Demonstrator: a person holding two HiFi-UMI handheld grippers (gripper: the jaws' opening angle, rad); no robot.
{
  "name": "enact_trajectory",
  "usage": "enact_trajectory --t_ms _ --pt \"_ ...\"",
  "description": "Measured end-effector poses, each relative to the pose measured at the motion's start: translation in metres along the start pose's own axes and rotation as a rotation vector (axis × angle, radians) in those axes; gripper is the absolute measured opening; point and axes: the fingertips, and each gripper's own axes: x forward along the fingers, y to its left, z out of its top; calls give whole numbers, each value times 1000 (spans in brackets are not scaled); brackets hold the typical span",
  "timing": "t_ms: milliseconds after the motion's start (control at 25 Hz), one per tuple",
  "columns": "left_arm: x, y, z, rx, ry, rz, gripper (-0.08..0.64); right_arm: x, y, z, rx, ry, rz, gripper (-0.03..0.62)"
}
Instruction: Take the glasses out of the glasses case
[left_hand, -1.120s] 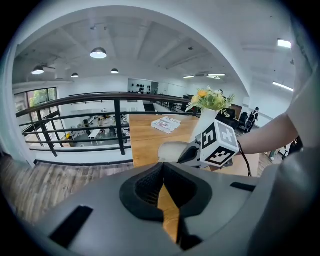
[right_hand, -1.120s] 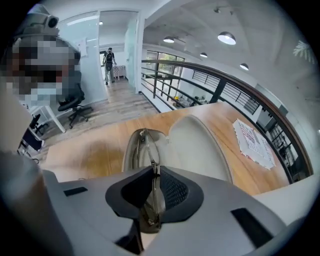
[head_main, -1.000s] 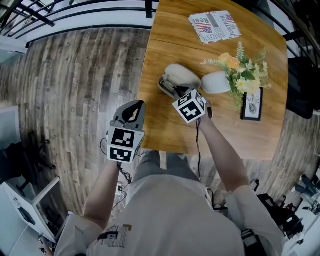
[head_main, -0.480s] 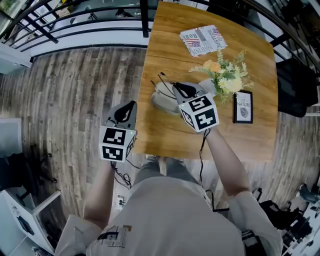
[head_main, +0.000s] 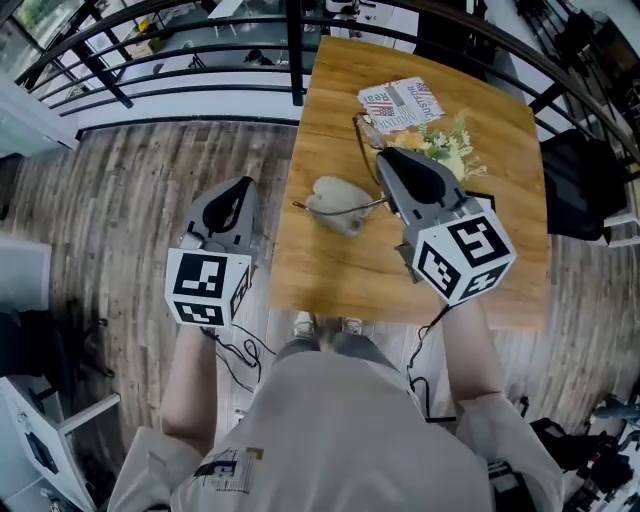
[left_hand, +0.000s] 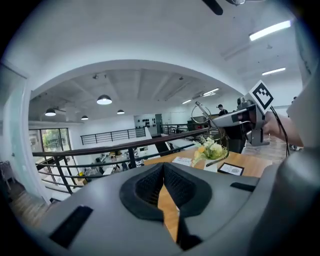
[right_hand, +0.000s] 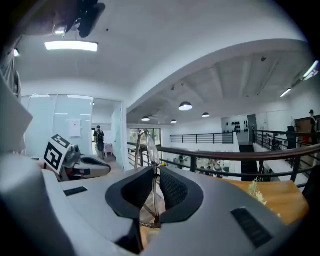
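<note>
Near the centre of the head view, the right gripper (head_main: 385, 157) reaches up and to the left over the wooden table (head_main: 330, 270), its jaws closed narrowly on the glasses (right_hand: 151, 147). The right gripper view shows the thin frame pinched between the two dark pads (right_hand: 172, 192), with one lens standing edge-on above them. From the left gripper view the glasses hang in the air at the upper right of the frame, well above the table and above the flowers (left_hand: 211, 148). One temple arm trails toward the left across the head view, passing over the glasses case (head_main: 335, 200), which lies pale and rounded on the table just left of the right gripper; I cannot tell whether its lid is up. The left gripper (head_main: 241, 188) sits at the left of the head view, over the plank floor (head_main: 120, 200) beside the table's edge, and its own view shows the pads meeting at the tips with nothing between them. A printed paper (head_main: 400, 100) lies at the table's far end, near the black railing (head_main: 190, 45).
</note>
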Motion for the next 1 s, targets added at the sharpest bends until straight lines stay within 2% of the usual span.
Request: enact_trajectory --t_ms 240,440,680,1000 --pt "-28 -4 62 97 -120 23 17 -68 2 71 1 -196 -47 61" --pt "-61 -9 109 142 -224 49 17 -120 6 104 -24 -304 -86 61" --pt "-91 -26 134 203 -275 55 17 -167 10 113 -13 -371 -136 61" --pt "-107 -51 122 222 -242 45 17 -189 14 92 -18 -340 -136 63"
